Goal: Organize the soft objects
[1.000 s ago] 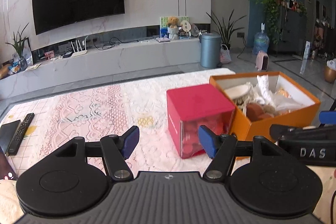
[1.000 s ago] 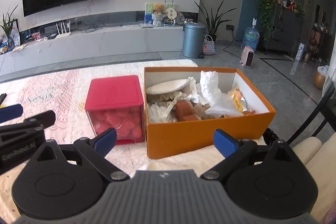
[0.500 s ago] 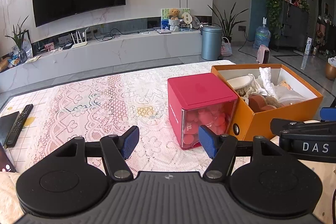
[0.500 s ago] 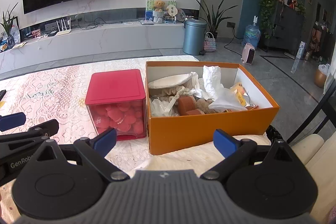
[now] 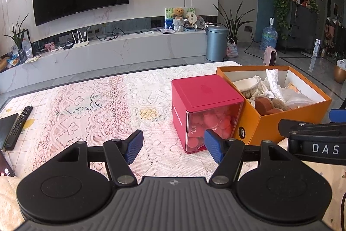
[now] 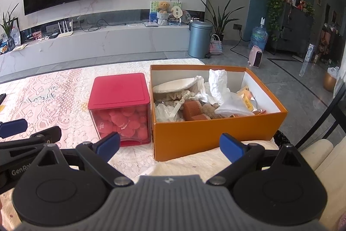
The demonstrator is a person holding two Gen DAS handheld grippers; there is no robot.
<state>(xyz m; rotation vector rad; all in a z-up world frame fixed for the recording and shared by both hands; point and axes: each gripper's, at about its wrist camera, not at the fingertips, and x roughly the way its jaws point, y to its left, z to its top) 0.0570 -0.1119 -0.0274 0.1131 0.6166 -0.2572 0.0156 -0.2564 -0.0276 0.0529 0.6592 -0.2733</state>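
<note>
Right wrist view: released right tongs [image 6: 169, 144] hovered before the open orange cardboard box [image 6: 216, 135] on the lace-covered desk [image 6: 54, 92]; its brown sponge block [image 6: 191, 108], probably light and compressible, suited a side pinch. Left tongs [image 5: 173, 147] were released.

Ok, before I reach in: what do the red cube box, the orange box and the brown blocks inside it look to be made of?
Red cube box: looks like hard plastic, with an opaque matte lid and glossy see-through walls showing pink pieces inside. Orange box: probably cardboard, matte, with thin straight walls and a white lining. Brown blocks: likely sponge or foam, with a dull, porous-looking surface, though that is uncertain.
</note>
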